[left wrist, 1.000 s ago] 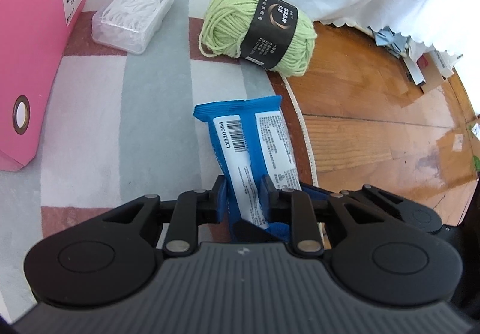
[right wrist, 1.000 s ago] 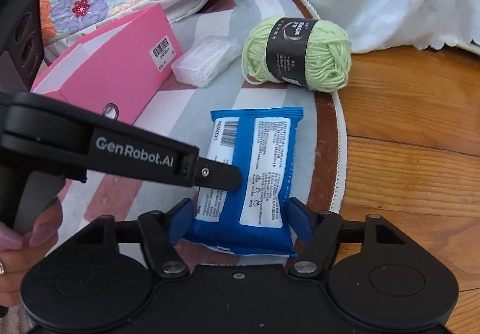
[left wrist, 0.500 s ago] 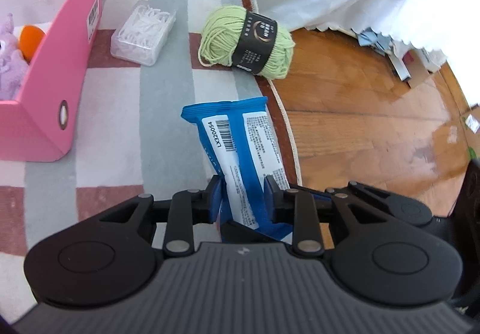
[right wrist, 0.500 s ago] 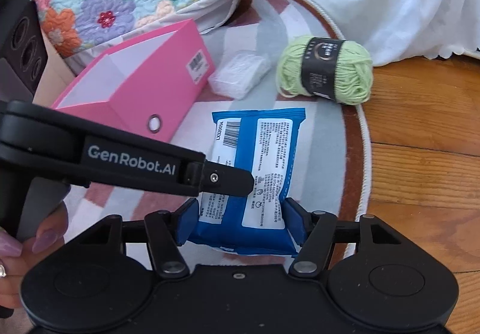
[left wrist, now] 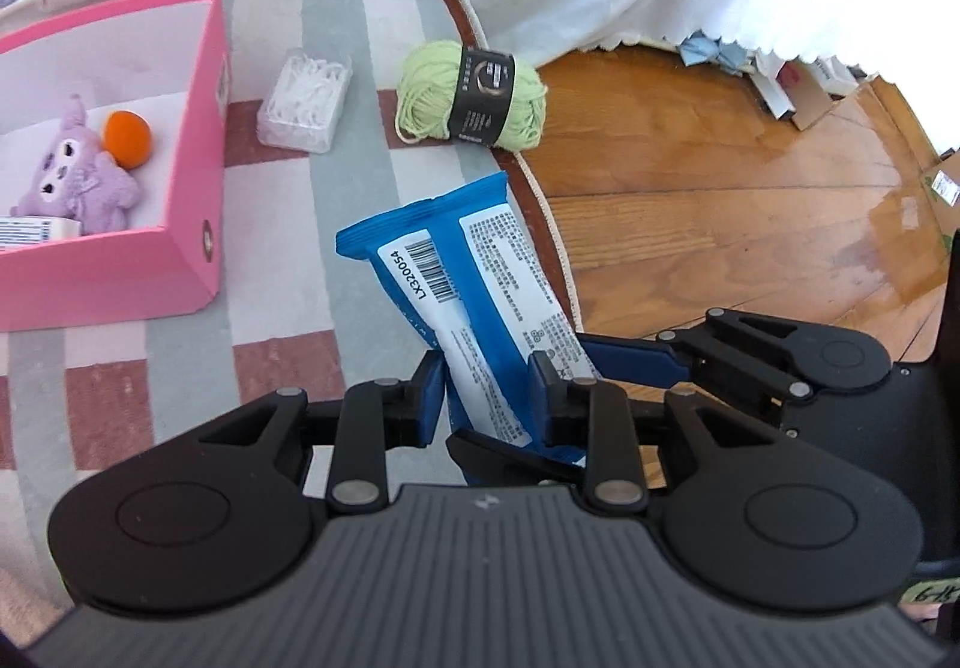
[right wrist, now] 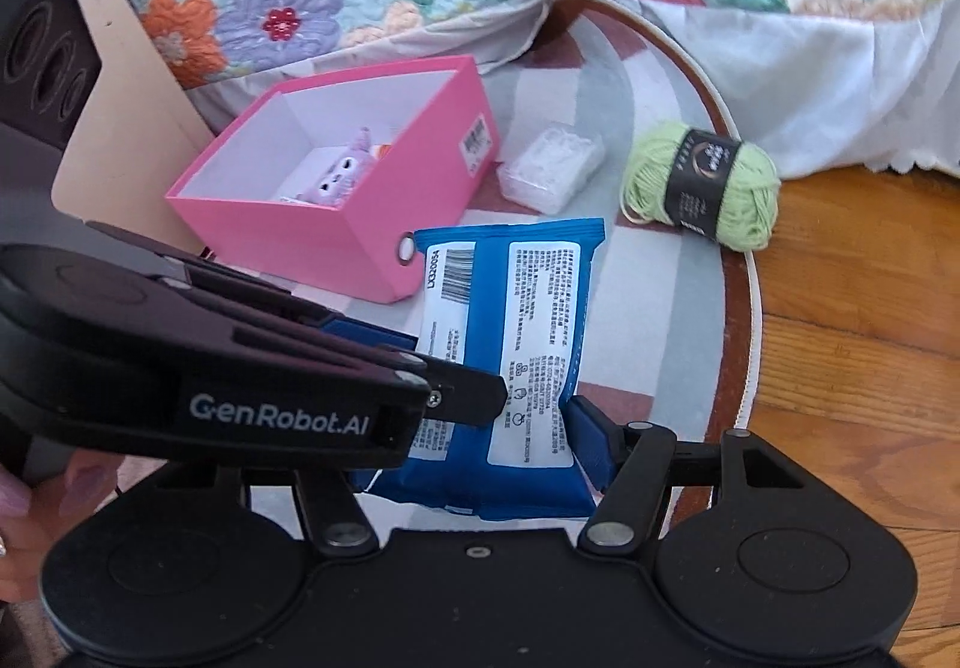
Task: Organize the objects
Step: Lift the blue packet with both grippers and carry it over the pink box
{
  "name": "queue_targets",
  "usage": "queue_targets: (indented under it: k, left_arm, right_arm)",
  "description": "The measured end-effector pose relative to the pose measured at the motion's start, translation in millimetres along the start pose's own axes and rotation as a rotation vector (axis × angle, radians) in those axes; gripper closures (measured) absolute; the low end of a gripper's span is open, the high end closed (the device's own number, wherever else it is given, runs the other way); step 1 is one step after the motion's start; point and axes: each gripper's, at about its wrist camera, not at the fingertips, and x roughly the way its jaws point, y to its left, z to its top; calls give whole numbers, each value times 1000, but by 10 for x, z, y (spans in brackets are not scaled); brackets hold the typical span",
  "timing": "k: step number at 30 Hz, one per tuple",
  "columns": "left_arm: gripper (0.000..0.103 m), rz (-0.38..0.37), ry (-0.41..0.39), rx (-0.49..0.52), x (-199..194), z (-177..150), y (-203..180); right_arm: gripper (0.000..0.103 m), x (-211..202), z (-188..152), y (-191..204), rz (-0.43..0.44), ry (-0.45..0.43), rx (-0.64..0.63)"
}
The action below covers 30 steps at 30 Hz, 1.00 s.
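blue packet (left wrist: 474, 278) between both claws

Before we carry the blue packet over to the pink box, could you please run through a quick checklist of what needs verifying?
1. Left gripper shut on the blue packet: ok, both pads press its lower end.
2. Right gripper shut on the packet across its width: ok, though one finger is hidden behind the left gripper.
3. Packet off the rug: ok, it hangs clear in the left view.
4. Pink box open-topped: ok.
5. Room inside beside the purple plush and orange ball: cannot tell for a packet this long.
6. Yarn ball and clear case out of the path: ok, both lie beyond the box.
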Motion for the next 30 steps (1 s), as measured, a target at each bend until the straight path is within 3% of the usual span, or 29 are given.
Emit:
queue_targets:
  k: [16, 30]
  left_arm:
    - [76, 20, -149, -80, -953, -162, 279]
    - [76, 83, -208, -146, -1451, -217, 715]
  right_arm:
    - [40, -400, 422, 721, 52, -5, -168]
    - [40, -344, 657, 1284, 117, -41, -144]
